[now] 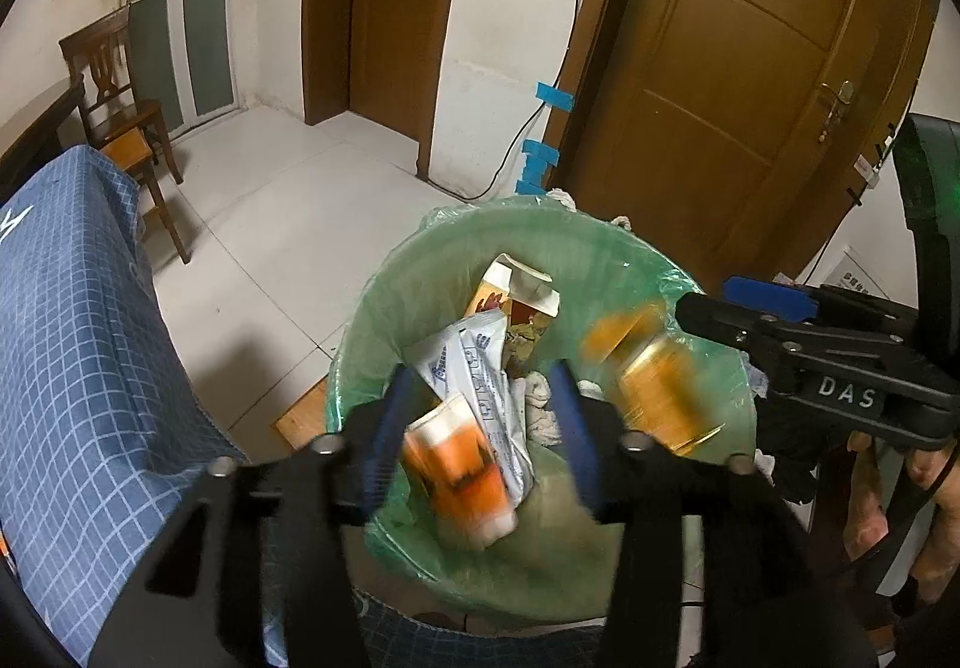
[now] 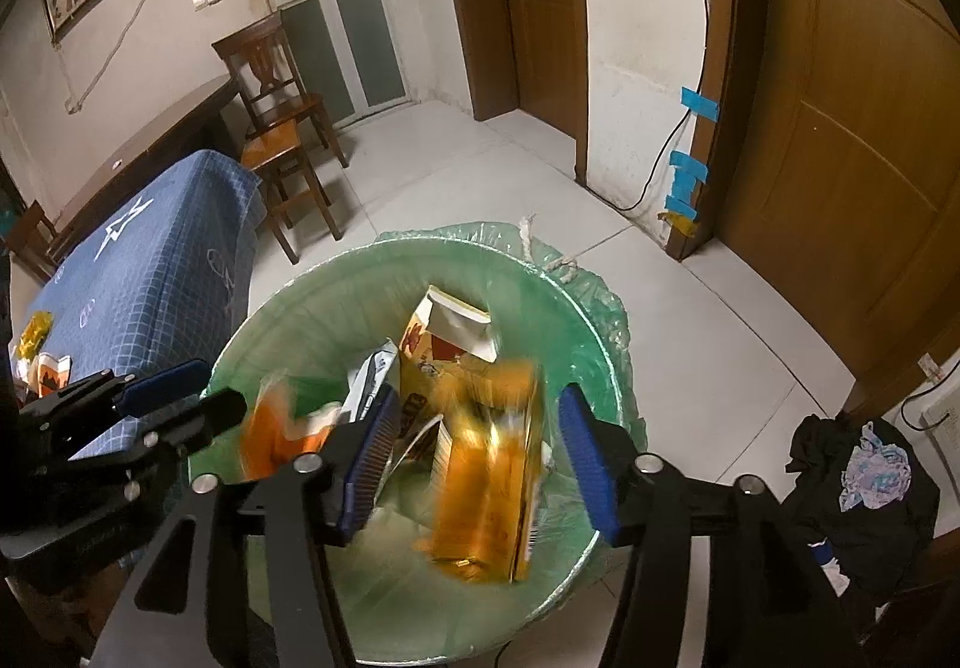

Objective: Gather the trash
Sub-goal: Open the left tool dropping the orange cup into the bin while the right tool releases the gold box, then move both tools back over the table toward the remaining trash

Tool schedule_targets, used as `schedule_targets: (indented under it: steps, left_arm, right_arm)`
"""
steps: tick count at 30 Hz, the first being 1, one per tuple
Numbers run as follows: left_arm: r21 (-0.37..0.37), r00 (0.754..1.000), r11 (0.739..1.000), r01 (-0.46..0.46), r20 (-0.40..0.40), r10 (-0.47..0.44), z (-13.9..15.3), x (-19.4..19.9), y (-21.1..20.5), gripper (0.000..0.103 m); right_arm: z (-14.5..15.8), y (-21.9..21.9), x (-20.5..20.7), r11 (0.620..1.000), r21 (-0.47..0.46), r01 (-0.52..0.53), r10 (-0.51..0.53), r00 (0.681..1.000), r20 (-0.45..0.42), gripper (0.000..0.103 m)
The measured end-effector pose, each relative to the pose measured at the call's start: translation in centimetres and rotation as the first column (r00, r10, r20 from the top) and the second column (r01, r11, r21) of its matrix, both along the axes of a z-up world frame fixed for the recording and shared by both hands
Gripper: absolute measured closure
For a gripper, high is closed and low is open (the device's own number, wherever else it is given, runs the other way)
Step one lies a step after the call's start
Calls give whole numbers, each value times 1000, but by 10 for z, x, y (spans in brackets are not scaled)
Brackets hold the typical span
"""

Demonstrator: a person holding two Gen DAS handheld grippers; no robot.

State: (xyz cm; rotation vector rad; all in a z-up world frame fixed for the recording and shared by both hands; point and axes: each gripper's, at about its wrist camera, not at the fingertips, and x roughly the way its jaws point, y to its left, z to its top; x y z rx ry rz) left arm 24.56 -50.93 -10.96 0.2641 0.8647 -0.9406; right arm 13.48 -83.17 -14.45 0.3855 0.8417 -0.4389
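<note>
Left gripper (image 1: 480, 428): being held over the green-lined trash bin (image 1: 420, 272), jaws parted; an orange-and-white wrapper (image 1: 459, 473), blurred, is being seen between them, untouched by the pads. Right gripper (image 2: 480, 464): jaws likewise parted above the bin; a blurred orange carton (image 2: 486, 482) is being shown loose between them. Bin contents: a white packet (image 1: 480, 368) and a torn box (image 1: 522, 296).

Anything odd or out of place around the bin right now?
Nothing spilled: the two motion-blurred orange packages, one under the left hand-held gripper and one under the right hand-held gripper, are over the green-lined trash bin. Only oddity: a dark clothes heap on the floor beside it.
</note>
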Motion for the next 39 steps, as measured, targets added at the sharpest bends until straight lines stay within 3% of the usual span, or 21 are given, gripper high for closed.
schedule_targets:
  steps: [8,12,15,19,24,29,33,37,39]
  left_arm:
    - [-3,1000,1000,1,-1,-1,2,-2,6,47]
    - [-14,1000,1000,-5,7,5,8,-4,21,45]
    - [-23,1000,1000,-11,18,11,13,-8,37,43]
    - [-40,999,999,-13,41,15,23,-16,71,39]
    - [-80,996,996,-47,68,53,37,-19,130,24]
    - [-120,989,984,-131,56,138,47,-4,212,19]
    - [-156,962,954,-257,52,268,60,16,297,18]
    - [-173,902,894,-413,54,427,68,42,389,17]
    - [-177,867,859,-480,49,495,70,54,423,17]
  right_arm:
    - [7,5,-15,1000,1,12,-12,999,34,41]
    - [21,27,-30,999,-40,1,2,997,75,39]
    - [34,57,-42,997,-80,-22,32,991,130,32]
    - [47,103,-50,990,-124,-72,95,976,195,19]
    - [60,158,-56,984,-128,-126,158,945,285,10]
    - [62,208,-39,963,-125,-238,265,919,291,7]
    - [65,259,-7,911,-163,-379,410,875,256,7]
    - [71,312,34,838,-202,-507,543,812,216,7]
    - [75,347,61,778,-221,-587,625,756,193,11]
